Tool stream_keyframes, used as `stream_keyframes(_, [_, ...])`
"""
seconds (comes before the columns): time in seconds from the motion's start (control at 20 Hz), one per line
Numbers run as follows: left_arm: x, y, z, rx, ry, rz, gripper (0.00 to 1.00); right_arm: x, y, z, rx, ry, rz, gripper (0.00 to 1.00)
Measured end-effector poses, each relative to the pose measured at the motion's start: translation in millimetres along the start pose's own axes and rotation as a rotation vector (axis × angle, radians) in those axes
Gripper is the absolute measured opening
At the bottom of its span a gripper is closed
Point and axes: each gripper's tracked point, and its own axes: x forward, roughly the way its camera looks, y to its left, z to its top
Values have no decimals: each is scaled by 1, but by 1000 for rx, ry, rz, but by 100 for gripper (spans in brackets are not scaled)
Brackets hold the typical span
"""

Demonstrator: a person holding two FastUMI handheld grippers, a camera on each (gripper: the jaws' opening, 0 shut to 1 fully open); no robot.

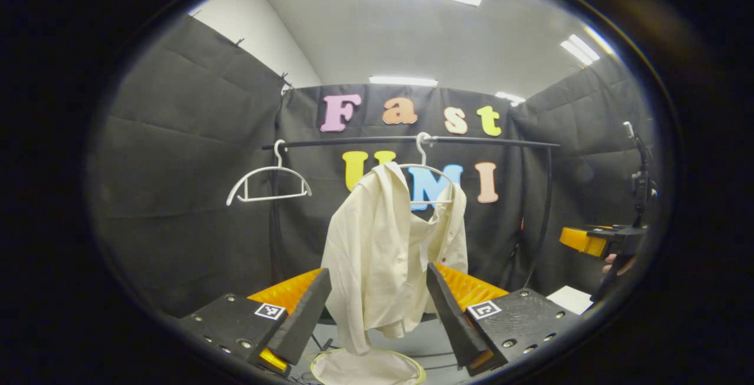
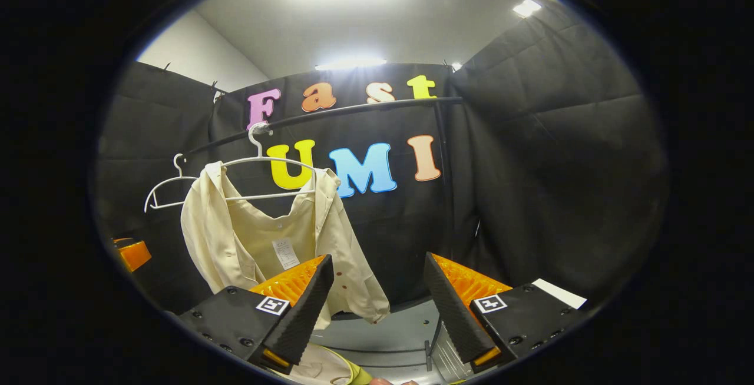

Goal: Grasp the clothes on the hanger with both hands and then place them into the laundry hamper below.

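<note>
- Left gripper view: the left gripper [image 1: 377, 314] has its jaws spread wide and released, nothing pressed between the fingers [image 1: 306, 314]
- Seen through that gap, at 12 o'clock from the jaws, the cream shirt [image 1: 383, 249] hangs apart from both fingers, its hem trailing down between them
- The shirt sits crooked on a white hanger [image 1: 425, 167], bunched toward the hanger's left shoulder, and the hanger hooks over the black rail [image 1: 412, 139]
- At 10 o'clock a second white hanger [image 1: 268, 182] hangs bare on the same rail
- At 6 o'clock, below the shirt, the round mouth of the laundry hamper [image 1: 368, 367] shows with a pale lining
- At 3 o'clock, well apart from the shirt, the other gripper shows at the edge with a hand [image 1: 618, 262] under it
- Right gripper view: the right gripper [image 2: 377, 308] is likewise released, jaws wide apart and grasping nothing
- The shirt [image 2: 259, 244] hangs at 10 o'clock from these jaws, open at the front with a small tag inside, its lower edge passing behind the left finger [image 2: 306, 308]
- The hanger [image 2: 265, 164] and bare hanger [image 2: 168, 188] hang side by side on the rail [image 2: 330, 113]
- The hamper rim [image 2: 330, 367] peeks in at 6 o'clock
</note>
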Motion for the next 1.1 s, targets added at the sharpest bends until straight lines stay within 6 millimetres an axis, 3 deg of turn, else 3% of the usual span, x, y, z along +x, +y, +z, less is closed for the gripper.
stream_keyframes(0.4, [4,3,-7,-26,8,7,95,-1,3,-1,-21,19,-8,98])
stream_keyframes(0.9, [5,3,7,-24,-7,29,95,27,24,15,-24,18,19,98])
stream_keyframes(0.95, [8,2,11,-22,-10,27,94,32,25,16,-27,17,23,98])
stream_keyframes(1.1, [51,-12,17,-16,-7,22,96,52,32,18,-27,18,47,98])
